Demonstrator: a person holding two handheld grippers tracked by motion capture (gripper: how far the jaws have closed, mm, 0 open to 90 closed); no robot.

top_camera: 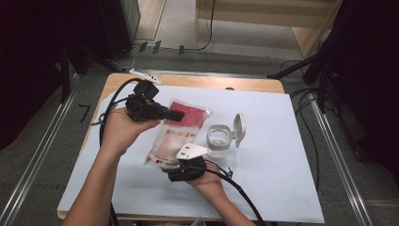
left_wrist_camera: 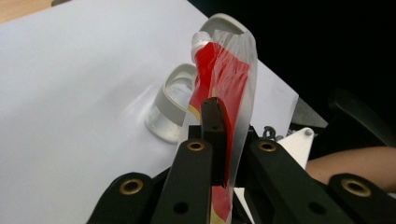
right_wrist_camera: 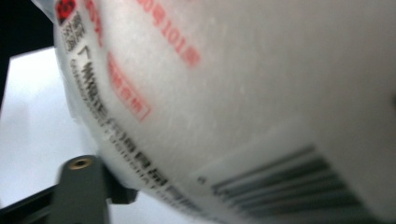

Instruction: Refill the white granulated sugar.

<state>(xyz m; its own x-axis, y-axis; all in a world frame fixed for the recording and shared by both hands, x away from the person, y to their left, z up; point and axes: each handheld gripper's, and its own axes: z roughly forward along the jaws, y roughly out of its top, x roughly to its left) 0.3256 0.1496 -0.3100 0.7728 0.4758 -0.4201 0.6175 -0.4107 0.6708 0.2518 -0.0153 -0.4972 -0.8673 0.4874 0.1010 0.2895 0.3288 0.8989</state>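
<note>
The bag [top_camera: 176, 134] of white grains is held up off the tabletop [top_camera: 263, 188] between two claws, just left of the open jar [top_camera: 220, 140] with its lid [top_camera: 239, 129] flipped back. The left claw [top_camera: 176, 115] is pinched tight on the red top end of the bag; in the left gripper view its black jaws squeeze the flat plastic [left_wrist_camera: 224, 93] edge-on. The right claw [top_camera: 181, 165] sits at the bottom end of the bag, by the bar code [right_wrist_camera: 289, 182]. Its jaws are partly open and the fat end of the bag lies between them, but I cannot tell if the pads press on it, since the right gripper view is too close and blurry. The job looks like getting the bag ready to open or pour into the jar. To do it well, I think the left claw should keep its firm pinch so the top does not slip. The right claw should grip the bottom gently, because a hard squeeze on a full bag could burst it. The bag's long side runs from the near bottom end, by the person's right hand [top_camera: 207, 183], up and away to the red top, which points toward the far side of the tabletop and a bit right, near the jar
</note>
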